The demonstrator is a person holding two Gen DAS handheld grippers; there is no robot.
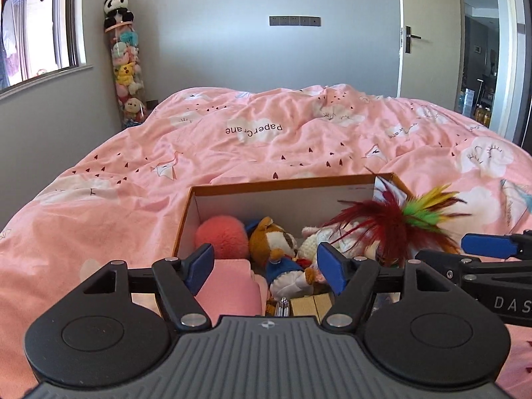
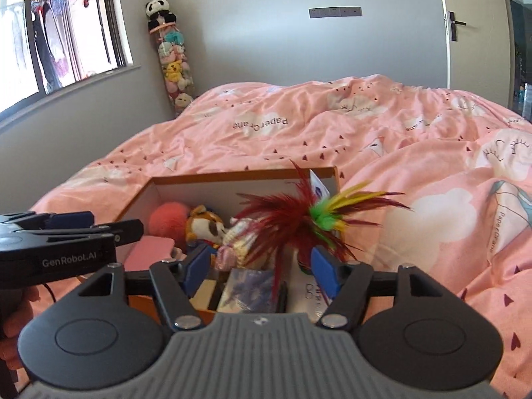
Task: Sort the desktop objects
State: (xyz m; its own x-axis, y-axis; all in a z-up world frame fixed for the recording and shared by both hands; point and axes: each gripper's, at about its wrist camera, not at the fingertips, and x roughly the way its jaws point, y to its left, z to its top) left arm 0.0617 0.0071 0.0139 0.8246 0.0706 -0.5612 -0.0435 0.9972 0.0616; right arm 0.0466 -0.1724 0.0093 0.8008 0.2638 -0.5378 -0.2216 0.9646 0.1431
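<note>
An orange-rimmed cardboard box [image 1: 282, 184] [image 2: 232, 176] lies on the bed, filled with toys. In it are a pink fluffy ball [image 1: 221, 236] [image 2: 166, 221], a brown plush animal [image 1: 272, 239] [image 2: 202, 226], a folded pink cloth [image 1: 229, 282] and wooden blocks [image 1: 311, 304]. A feather toy [image 1: 389, 219] [image 2: 292, 219] with red, green and yellow plumes sticks up at the box's right end. My left gripper [image 1: 266, 266] hovers open over the box's near left part, holding nothing. My right gripper [image 2: 262, 267] is open too; red feathers hang between its jaws, but the pads do not press them.
A rumpled pink duvet [image 1: 266, 139] covers the whole bed around the box. A clear tube of plush toys [image 1: 128, 76] topped by a panda stands in the far left corner below the window. A door [image 1: 429, 33] is open at the right. A hand [image 2: 13, 326] holds the left gripper.
</note>
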